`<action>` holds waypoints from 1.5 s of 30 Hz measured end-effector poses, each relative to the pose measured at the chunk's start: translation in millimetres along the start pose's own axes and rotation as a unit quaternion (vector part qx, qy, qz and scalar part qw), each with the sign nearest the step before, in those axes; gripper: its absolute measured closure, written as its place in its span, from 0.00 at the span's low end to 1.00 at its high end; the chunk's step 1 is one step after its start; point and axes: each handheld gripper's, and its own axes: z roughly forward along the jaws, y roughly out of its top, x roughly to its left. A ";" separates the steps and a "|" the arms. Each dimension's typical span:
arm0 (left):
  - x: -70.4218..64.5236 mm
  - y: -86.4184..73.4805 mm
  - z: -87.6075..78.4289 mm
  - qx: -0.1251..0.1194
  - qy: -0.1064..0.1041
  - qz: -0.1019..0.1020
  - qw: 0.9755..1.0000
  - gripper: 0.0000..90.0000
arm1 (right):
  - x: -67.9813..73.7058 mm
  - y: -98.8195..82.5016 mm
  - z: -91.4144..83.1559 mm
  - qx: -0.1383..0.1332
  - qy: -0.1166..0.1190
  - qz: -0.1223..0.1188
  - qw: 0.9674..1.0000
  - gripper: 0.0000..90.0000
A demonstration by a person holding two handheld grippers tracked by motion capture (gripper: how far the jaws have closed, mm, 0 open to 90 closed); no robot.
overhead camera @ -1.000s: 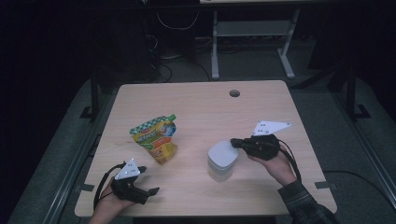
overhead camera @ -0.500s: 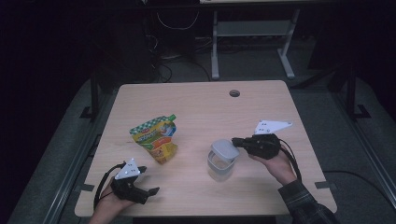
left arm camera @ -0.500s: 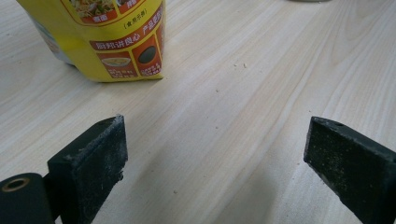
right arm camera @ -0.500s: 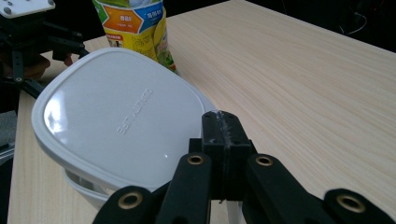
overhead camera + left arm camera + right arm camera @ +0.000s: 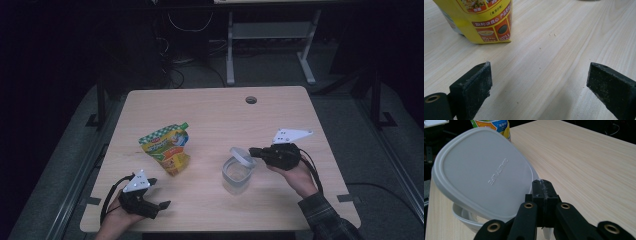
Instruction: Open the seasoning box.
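you are partway through lifting the lid off the container; the table (image 5: 210,110) is the broad stage, pale wood grain, with a round hole near its far edge; on it the clear plastic container (image 5: 236,176) stands just right of centre, near your right hand, and the snack pouch (image 5: 166,148) lies well apart to its left; the white lid (image 5: 484,172) is tilted up, its near edge raised and its far edge low over the container's rim, so treat it as a hinge; the right gripper (image 5: 543,188) has its jaws pressed together on a thin tab at the lid's edge, a narrow hold, so keep the squeeze firm and peel upward and away in an arc rather than yanking, or the tab may slip out; the container looks light and may tip or ride up with the lid; the left gripper (image 5: 539,82) rests low near the front edge of the table with its jaws spread wide and nothing between them, the pouch's bottom just ahead; you could bring it across to steady the container's wall; writing: the lid bears embossed lettering too faint to make out; the pouch carries chinese characters on red bands, not legible to me.
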 end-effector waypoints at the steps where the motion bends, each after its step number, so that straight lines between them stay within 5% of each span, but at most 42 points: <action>1: 0.0 0.0 -0.1 0.000 0.000 0.000 1.000 0.06 | -0.3 -0.2 0.0 0.001 0.000 0.001 1.000 1.00; 28: -0.5 0.0 -0.6 0.000 0.000 0.002 1.000 0.06 | -6.5 -8.9 3.7 0.012 0.005 0.015 1.000 1.00; 41: -1.0 -0.2 -2.0 -0.001 0.006 0.008 1.000 0.06 | -14.2 -13.4 -3.1 0.003 -0.019 0.023 1.000 1.00; 45: -1.3 -0.1 -2.3 -0.001 0.007 0.005 1.000 0.06 | -17.7 -19.1 -8.2 0.002 -0.035 0.031 0.999 0.93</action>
